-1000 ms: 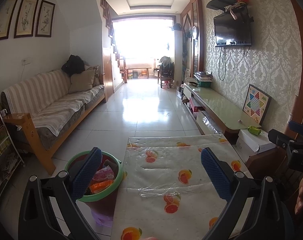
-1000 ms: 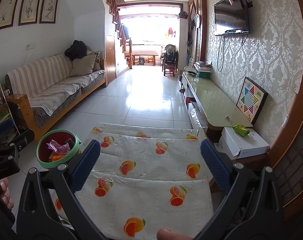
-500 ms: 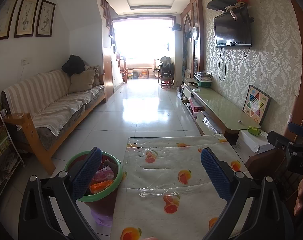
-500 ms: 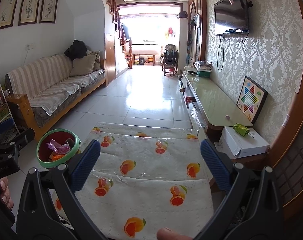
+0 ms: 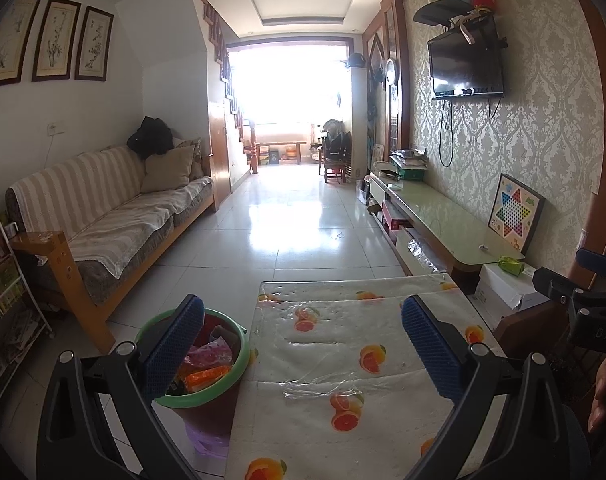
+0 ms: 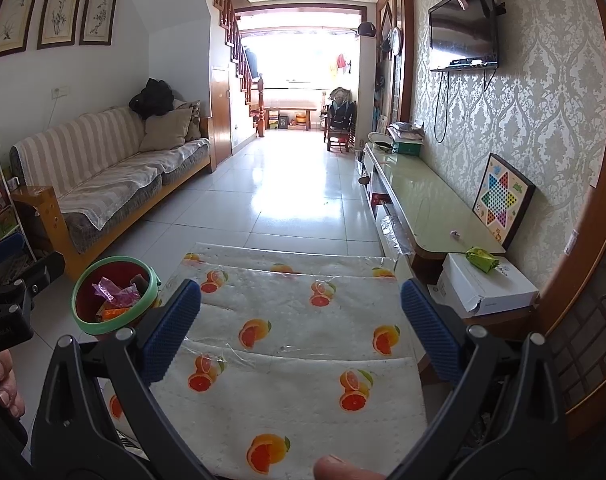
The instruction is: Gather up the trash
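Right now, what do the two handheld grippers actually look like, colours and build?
Both the left gripper and right gripper have black plastic frames with silver pivot bolts and two fingers faced with blue, knurled rubber pads. White lettering marks the body, too blurred to read. No cables or sleeves show.

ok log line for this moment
left hand-held gripper: open, empty | right hand-held gripper: open, empty | trash bin: holds wrappers | green packet: on white box
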### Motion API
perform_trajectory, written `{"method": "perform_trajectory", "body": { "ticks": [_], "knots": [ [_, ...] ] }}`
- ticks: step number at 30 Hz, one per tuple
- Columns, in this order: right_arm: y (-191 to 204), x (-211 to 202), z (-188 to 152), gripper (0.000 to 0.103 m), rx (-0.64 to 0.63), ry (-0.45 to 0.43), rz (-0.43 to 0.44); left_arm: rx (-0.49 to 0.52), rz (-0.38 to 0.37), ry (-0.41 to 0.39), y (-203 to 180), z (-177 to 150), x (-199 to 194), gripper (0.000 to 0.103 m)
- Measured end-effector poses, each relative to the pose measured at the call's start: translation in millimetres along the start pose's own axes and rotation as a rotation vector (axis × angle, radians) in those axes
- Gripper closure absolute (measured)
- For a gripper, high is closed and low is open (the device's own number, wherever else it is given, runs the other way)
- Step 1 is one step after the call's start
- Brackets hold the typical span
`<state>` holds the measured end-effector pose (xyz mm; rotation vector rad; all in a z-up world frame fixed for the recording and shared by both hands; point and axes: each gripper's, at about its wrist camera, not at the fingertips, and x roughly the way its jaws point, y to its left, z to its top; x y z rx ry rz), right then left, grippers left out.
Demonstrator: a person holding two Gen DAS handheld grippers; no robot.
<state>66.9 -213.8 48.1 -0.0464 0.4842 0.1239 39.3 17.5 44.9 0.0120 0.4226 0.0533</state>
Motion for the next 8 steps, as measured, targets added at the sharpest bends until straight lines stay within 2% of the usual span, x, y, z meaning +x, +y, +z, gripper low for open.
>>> {"method": "perform_trajectory", "body": {
  "ticks": [8],
  "knots": [
    [1.2,-0.9,-1.4,0.005,-0.002,0.000,0.003,-0.018,0.012,0.027,3.9,0.1,3.5,0.008]
  ]
}}
